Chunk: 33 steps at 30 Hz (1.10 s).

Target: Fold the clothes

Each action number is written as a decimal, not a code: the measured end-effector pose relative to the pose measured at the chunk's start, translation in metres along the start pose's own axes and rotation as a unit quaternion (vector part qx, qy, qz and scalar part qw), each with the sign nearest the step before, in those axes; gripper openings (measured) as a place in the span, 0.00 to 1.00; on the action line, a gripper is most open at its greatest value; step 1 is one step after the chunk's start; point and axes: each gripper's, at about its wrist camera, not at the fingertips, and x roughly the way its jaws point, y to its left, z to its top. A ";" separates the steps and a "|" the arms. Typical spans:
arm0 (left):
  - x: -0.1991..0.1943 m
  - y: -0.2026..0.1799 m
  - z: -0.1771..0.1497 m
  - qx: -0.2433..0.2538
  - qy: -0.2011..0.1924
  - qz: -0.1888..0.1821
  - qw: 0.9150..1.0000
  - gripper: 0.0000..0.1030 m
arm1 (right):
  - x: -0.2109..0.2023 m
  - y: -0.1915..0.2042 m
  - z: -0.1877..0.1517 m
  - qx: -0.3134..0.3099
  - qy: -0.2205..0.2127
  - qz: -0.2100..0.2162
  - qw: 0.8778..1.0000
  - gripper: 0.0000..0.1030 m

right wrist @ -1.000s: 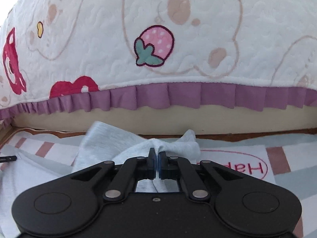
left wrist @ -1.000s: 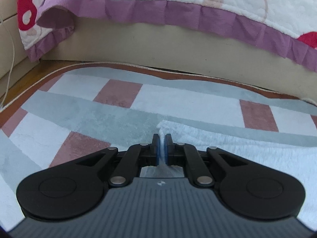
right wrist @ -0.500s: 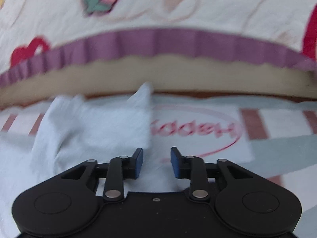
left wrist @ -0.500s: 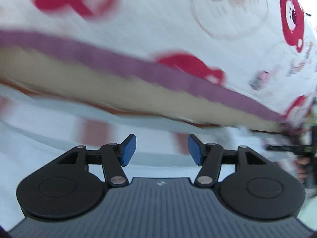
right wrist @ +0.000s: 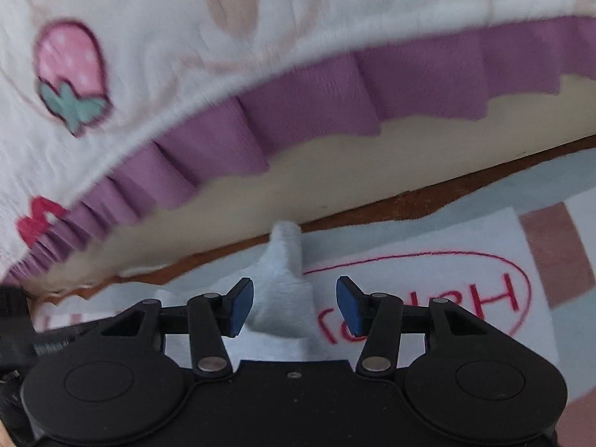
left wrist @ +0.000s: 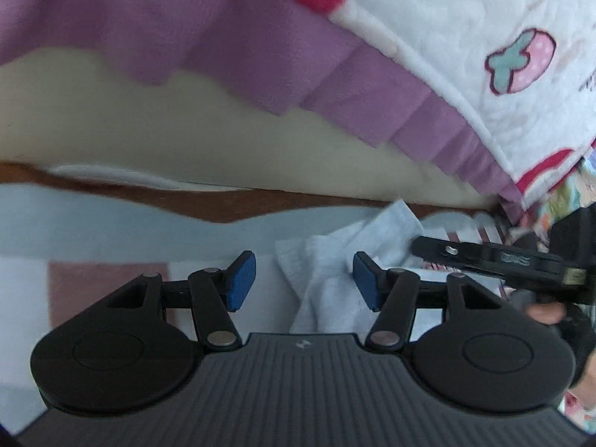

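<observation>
A pale blue-white garment point(left wrist: 335, 279) lies rumpled on the rug, close to the bed. In the left wrist view my left gripper point(left wrist: 303, 283) is open, its blue pads apart, with the cloth's edge lying between and beyond them. The right gripper's black body point(left wrist: 495, 260) shows at the right of that view. In the right wrist view my right gripper point(right wrist: 294, 305) is open too, and a raised fold of the garment point(right wrist: 287, 279) pokes up between its pads without being pinched.
A bed with a cream base point(right wrist: 335, 186) and a white quilt with a purple frill point(right wrist: 335, 104) hangs just ahead. The striped rug point(left wrist: 93, 223) has a white patch with red lettering point(right wrist: 465, 290). A bare strip of brown floor point(left wrist: 223, 205) runs along the bed.
Both grippers were shut on the garment a second ago; both have let go and stand open. The cloth has dropped to the rug, and both cameras have swung closer to the bed.
</observation>
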 end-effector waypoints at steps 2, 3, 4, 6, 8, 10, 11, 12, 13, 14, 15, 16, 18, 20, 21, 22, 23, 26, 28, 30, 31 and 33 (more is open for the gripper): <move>0.005 0.001 0.000 -0.007 0.007 -0.015 1.000 0.54 | 0.009 -0.004 -0.002 0.001 -0.008 0.002 1.000 0.54; 0.007 0.001 0.000 -0.010 0.011 -0.023 1.000 0.54 | 0.010 -0.004 -0.002 -0.002 -0.010 0.018 1.000 0.54; 0.010 0.002 0.000 -0.013 0.014 -0.030 0.999 0.54 | 0.011 -0.004 -0.001 -0.006 -0.012 0.037 0.999 0.53; 0.015 0.002 0.000 -0.019 0.021 -0.044 0.999 0.45 | 0.010 -0.001 -0.001 -0.028 -0.023 0.071 0.997 0.16; 0.014 -0.003 -0.006 0.005 0.007 -0.033 0.999 0.05 | 0.004 0.005 -0.005 -0.063 -0.050 0.096 0.992 0.04; 0.001 -0.013 -0.012 0.043 -0.044 -0.012 0.998 0.05 | -0.006 0.007 -0.007 -0.077 -0.086 0.117 0.986 0.03; -0.008 -0.020 -0.014 0.064 -0.074 -0.001 0.995 0.05 | -0.012 0.006 -0.007 -0.079 -0.107 0.128 0.983 0.03; -0.016 -0.026 -0.018 0.082 -0.100 0.012 0.992 0.05 | -0.018 0.006 -0.007 -0.080 -0.127 0.139 0.979 0.03; -0.021 -0.033 -0.023 0.103 -0.123 0.029 0.987 0.05 | -0.021 0.005 -0.006 -0.084 -0.142 0.147 0.975 0.03; -0.026 -0.040 -0.027 0.124 -0.144 0.046 0.981 0.05 | -0.022 0.005 -0.005 -0.089 -0.151 0.150 0.973 0.03; -0.024 -0.043 -0.030 0.140 -0.149 0.063 0.977 0.05 | -0.022 0.007 -0.003 -0.099 -0.155 0.146 0.972 0.03; -0.022 -0.045 -0.032 0.157 -0.153 0.080 0.972 0.05 | -0.020 0.010 -0.001 -0.108 -0.156 0.142 0.971 0.03; -0.014 -0.043 -0.031 0.168 -0.145 0.104 0.969 0.05 | -0.015 0.015 0.002 -0.121 -0.159 0.133 0.971 0.03; -0.007 -0.032 -0.026 0.137 -0.132 0.111 0.976 0.04 | -0.012 0.020 0.001 -0.134 -0.159 0.121 0.971 0.03; -0.003 -0.027 -0.023 0.121 -0.126 0.114 0.978 0.04 | -0.010 0.024 0.000 -0.141 -0.158 0.113 0.971 0.03; -0.003 -0.025 -0.022 0.113 -0.126 0.120 0.978 0.04 | -0.011 0.023 0.000 -0.148 -0.159 0.105 0.970 0.03; -0.002 -0.023 -0.020 0.104 -0.127 0.126 0.978 0.04 | -0.012 0.023 -0.001 -0.153 -0.160 0.101 0.970 0.03; -0.001 -0.026 -0.021 0.114 -0.129 0.145 0.974 0.04 | -0.006 0.029 -0.002 -0.173 -0.157 0.078 0.969 0.02; 0.000 -0.030 -0.021 0.122 -0.130 0.164 0.970 0.06 | 0.001 0.034 -0.003 -0.188 -0.149 0.054 0.969 0.01; -0.008 -0.024 -0.020 0.103 -0.142 0.197 0.965 0.09 | 0.008 0.039 -0.003 -0.203 -0.138 0.011 0.969 0.02; -0.014 -0.020 -0.016 0.091 -0.141 0.206 0.964 0.15 | 0.007 0.046 -0.005 -0.220 -0.134 -0.042 0.965 0.06; -0.034 -0.012 -0.009 0.061 -0.139 0.199 0.968 0.18 | -0.001 0.063 -0.012 -0.251 -0.145 -0.164 0.943 0.17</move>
